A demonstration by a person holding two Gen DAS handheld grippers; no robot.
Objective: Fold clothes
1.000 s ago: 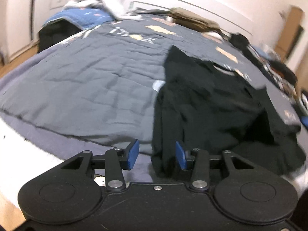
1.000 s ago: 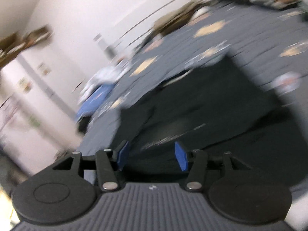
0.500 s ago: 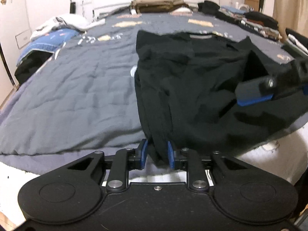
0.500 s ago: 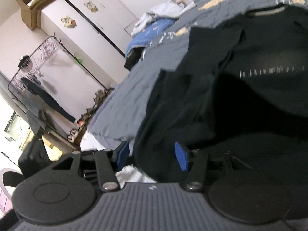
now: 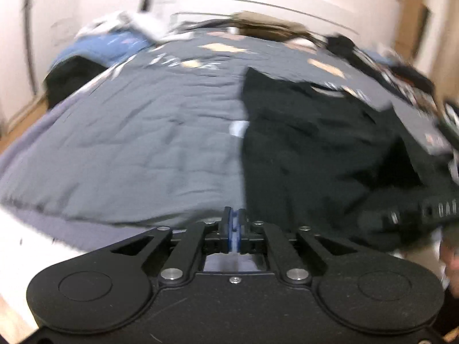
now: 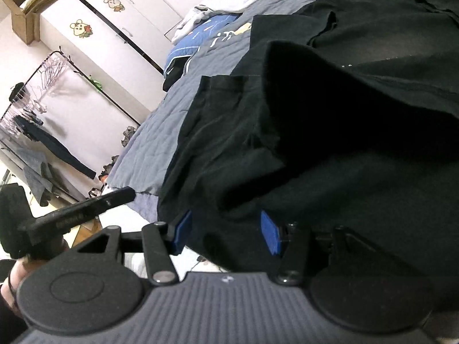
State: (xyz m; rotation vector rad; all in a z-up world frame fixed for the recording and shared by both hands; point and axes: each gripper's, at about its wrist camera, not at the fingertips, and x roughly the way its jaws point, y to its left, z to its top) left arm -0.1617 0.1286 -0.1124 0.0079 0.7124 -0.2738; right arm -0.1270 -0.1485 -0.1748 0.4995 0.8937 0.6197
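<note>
Left wrist view, badly blurred, shows the left gripper (image 5: 235, 225) with its two blue pads pressed together at the near edge of the bed; whether any cloth is caught between them cannot be told, though the black T-shirt (image 5: 315, 154) starts just to their right. That one shirt lies spread over the right part of the grey quilt (image 5: 137, 143), its collar toward the far end. One blue bundle (image 5: 106, 46) with white cloth on top sits at the far left corner of the bed. From the right wrist view, the right gripper (image 6: 226, 230) is spread wide, its two blue pads on either side of a hanging fold of the shirt's near hem. Beyond, one clothes rack (image 6: 37, 91) stands by one white wardrobe (image 6: 114, 28), which carries two mouse stickers.
</note>
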